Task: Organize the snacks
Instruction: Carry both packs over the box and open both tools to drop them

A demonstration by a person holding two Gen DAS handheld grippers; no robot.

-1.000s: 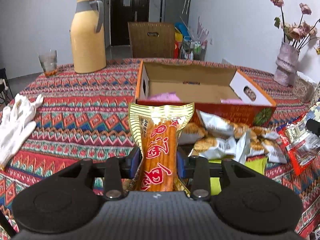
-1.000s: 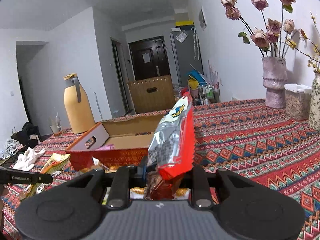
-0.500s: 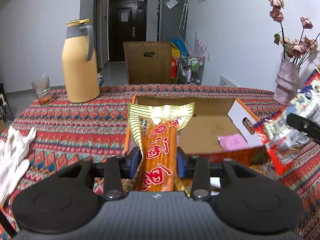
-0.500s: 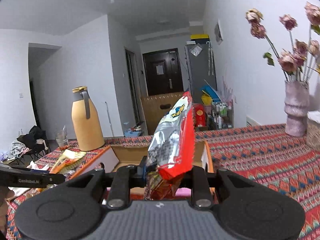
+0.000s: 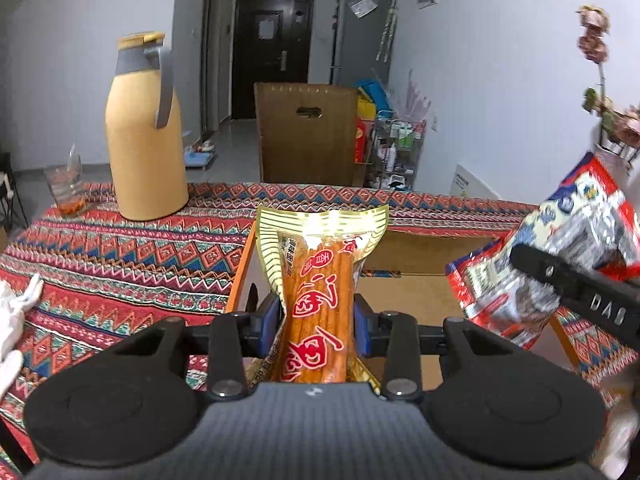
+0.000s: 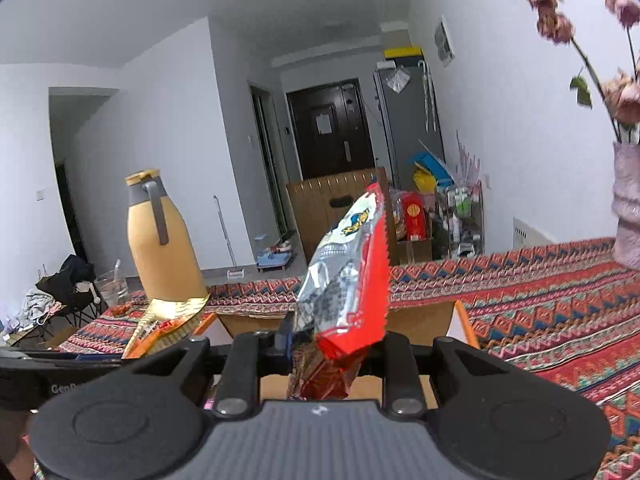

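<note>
The cardboard box point(image 5: 420, 300) lies open-topped, seemingly unobstructed, with the flask point(image 5: 146, 136) standing well left.

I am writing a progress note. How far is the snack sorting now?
Done: little visible; the cardboard box shows mostly bare floor. In hand: the left gripper is shut on an orange-and-gold snack pack, the right gripper on a red-and-silver snack packet, both above the box. Left: releasing them inside; other snacks are out of view.

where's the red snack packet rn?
In the right gripper, clamped upright over the open cardboard box; in the left wrist view it sits at the right edge, beside the orange snack-stick packet.
</note>
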